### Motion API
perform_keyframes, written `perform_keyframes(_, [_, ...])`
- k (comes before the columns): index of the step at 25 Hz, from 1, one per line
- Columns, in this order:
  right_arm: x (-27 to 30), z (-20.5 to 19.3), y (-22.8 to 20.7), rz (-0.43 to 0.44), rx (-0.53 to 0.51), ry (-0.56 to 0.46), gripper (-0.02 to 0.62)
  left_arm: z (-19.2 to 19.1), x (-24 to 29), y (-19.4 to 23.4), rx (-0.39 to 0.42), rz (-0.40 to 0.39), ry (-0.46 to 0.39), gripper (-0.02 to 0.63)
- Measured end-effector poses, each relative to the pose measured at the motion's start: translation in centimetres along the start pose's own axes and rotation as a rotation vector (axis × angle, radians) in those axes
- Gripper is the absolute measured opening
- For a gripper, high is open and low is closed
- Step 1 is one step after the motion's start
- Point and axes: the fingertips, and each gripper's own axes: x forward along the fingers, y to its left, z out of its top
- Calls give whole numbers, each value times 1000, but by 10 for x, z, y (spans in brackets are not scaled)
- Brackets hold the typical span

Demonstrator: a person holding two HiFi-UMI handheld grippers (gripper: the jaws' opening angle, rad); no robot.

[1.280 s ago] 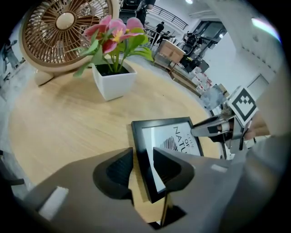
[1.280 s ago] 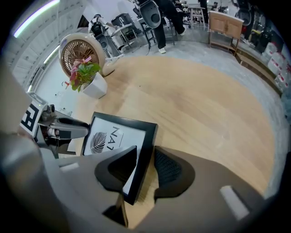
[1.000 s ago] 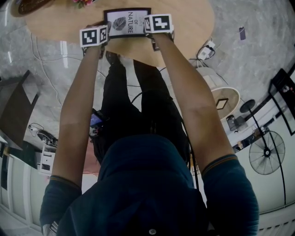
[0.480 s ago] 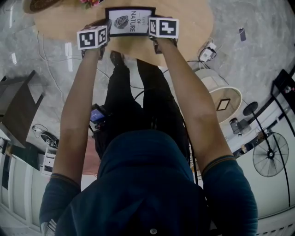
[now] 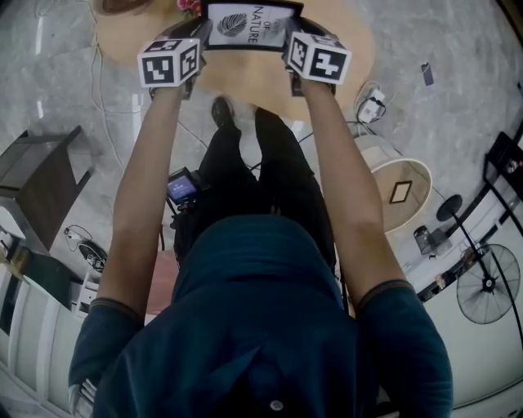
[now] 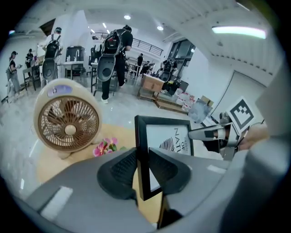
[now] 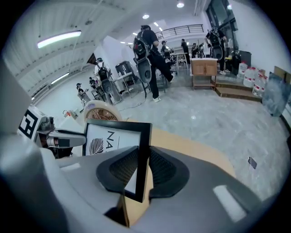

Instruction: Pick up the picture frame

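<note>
The white print in the black rectangular picture frame point(image 5: 249, 24) carries a dark leaf drawing and the word "NATURE" in tall capitals. The smaller lettering beside it is too small to read. Your left gripper view catches only "NAT", your right gripper view only "NA".

Your left gripper point(image 6: 143, 172) has its fingers point(image 6: 120, 170) clenched on the frame's left edge. Your right gripper point(image 7: 142, 172) clamps the right edge the same way, so the frame stands upright between them. Both your arms reach straight forward, bare forearms nearly parallel.

You hold the frame over the far part of the round light wooden tabletop point(image 5: 245, 77); you cannot tell whether its base touches the wood. A beige round fan point(image 6: 68, 124) and pink flowers point(image 6: 105, 146) sit on the tabletop behind it. The floor point(image 5: 425, 49) is grey and marble-patterned, and people point(image 6: 116, 50) stand in the bright hall beyond.
</note>
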Motion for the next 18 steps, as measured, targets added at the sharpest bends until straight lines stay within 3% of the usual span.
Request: perform_keyframes(18, [-203,169,135,53,-202,-425,83,165,-224,-29,128,15,-443,72])
